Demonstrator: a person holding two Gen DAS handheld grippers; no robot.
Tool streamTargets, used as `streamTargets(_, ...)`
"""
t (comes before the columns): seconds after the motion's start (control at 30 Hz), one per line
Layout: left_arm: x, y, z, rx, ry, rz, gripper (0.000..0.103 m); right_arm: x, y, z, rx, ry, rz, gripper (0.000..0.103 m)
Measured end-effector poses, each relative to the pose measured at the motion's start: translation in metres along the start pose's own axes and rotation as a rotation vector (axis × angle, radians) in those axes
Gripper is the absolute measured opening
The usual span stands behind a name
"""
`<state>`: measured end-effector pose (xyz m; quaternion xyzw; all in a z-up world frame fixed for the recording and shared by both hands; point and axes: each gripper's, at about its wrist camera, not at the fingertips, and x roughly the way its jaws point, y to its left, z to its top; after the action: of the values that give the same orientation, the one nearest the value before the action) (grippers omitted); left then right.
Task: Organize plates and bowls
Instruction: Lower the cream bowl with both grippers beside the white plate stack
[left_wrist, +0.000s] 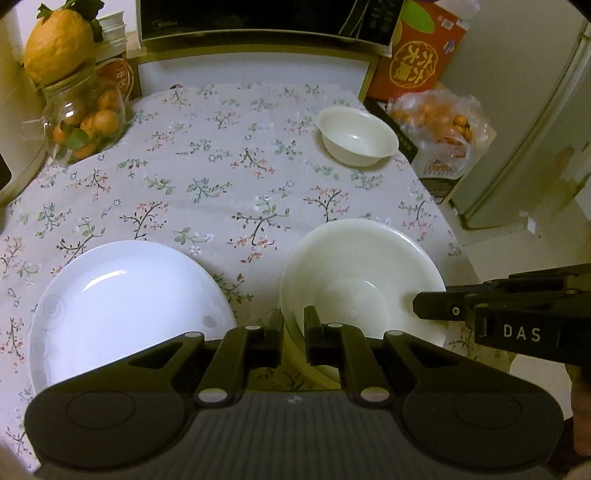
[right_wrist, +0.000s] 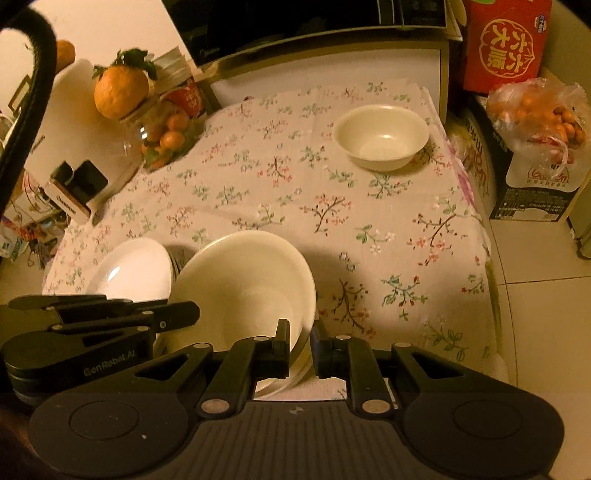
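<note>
Tablecloth (left_wrist: 207, 192) printed with small flowering twigs covers the whole work surface. At its far left corner stands a glass jar (left_wrist: 83, 118) of small oranges, with one large orange fruit (left_wrist: 55, 44) sitting on its mouth. Nearer and still on the left lies a white plate (left_wrist: 125, 306), flat on the cloth, with a faint grey swirl pattern along its left rim.

Just right of the plate sits the large bowl (left_wrist: 364, 284), cream-coloured and deep; in the right wrist view it appears to rest on a second dish, though the fingers hide most of that edge. The left gripper (left_wrist: 293, 332) straddles the bowl's near-left rim, one finger outside the wall and one inside, narrowed to a small gap with the rim between them. The right gripper (right_wrist: 300, 341) does the same on the bowl's right-hand rim: its fingers are drawn close together with the bowl wall pinched in the gap. Each tool shows in the other's camera, reaching in from the side toward the same bowl.

Farther back and to the right, well apart from the others, a small bowl (left_wrist: 357, 136) stands upright near the cloth's far right corner. Beyond the table edge on the right are a red carton (left_wrist: 417, 55) and a plastic bag (left_wrist: 439, 118) of oranges.
</note>
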<state>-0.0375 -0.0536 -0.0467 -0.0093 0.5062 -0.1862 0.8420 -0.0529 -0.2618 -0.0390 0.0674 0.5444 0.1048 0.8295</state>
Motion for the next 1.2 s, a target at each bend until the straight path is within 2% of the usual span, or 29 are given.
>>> streamTargets(0.57, 0.004, -0.003, -0.002, 0.027, 0.030, 0.003, 0.012, 0.008, 0.000, -0.002, -0.007, 0.038, -0.008, 0.014)
streamTargets(0.83, 0.006, -0.004, -0.003, 0.031, 0.037, 0.013, 0.020, 0.013, -0.001, -0.003, -0.012, 0.050, -0.015, 0.014)
streamTargets(1.07, 0.008, -0.003, -0.002, 0.036, 0.038, 0.018, 0.021, 0.016, 0.000, -0.005, -0.014, 0.056, -0.023, 0.015)
streamTargets(1.2, 0.010, -0.002, -0.002, 0.031, 0.038, 0.021, 0.021, 0.018, -0.001, -0.005, -0.017, 0.060, -0.032, 0.018)
